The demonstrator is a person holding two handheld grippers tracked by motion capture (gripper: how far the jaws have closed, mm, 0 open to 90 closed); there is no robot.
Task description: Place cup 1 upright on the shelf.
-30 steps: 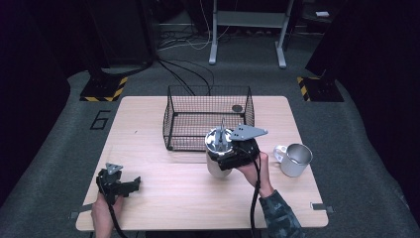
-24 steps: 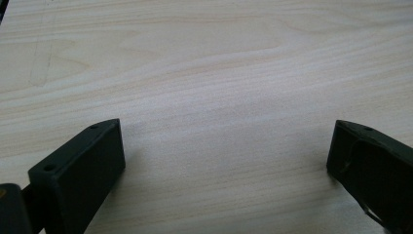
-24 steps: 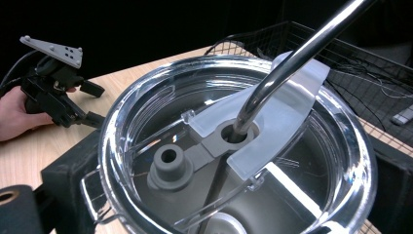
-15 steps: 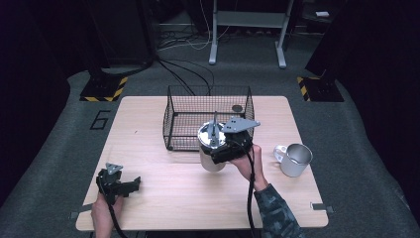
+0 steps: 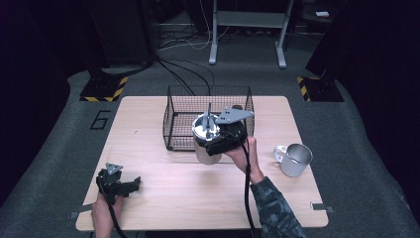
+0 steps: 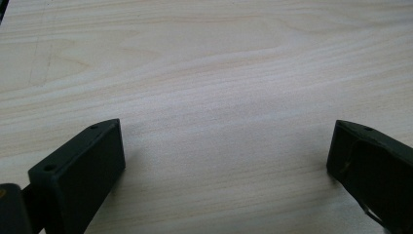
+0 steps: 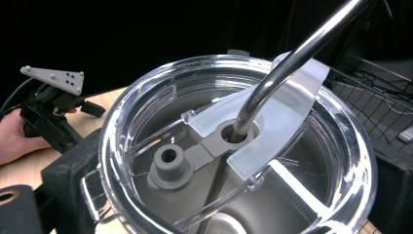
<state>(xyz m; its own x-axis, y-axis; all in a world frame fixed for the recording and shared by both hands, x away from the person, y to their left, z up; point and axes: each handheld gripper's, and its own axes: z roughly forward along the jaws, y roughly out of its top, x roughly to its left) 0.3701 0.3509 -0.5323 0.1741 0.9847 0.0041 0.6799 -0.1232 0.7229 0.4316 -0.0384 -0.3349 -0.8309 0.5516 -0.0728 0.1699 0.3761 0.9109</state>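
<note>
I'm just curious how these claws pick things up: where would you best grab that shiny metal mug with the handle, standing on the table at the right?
Probably by the steel mug's round wall, claw coming in level from its right or near side. It stands upright and apart from everything else, and its loop handle sticks out to the left, so those sides are free.

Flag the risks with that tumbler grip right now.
1. The right tool clamps the steel tumbler by its sides near the clear lid; smooth metal could slip, a guess.
2. The metal straw sticks up through the lid and might catch the wire basket close behind.
3. The metal mug stands by the right forearm and could get knocked. The left tool rests open, far off, no help.
</note>
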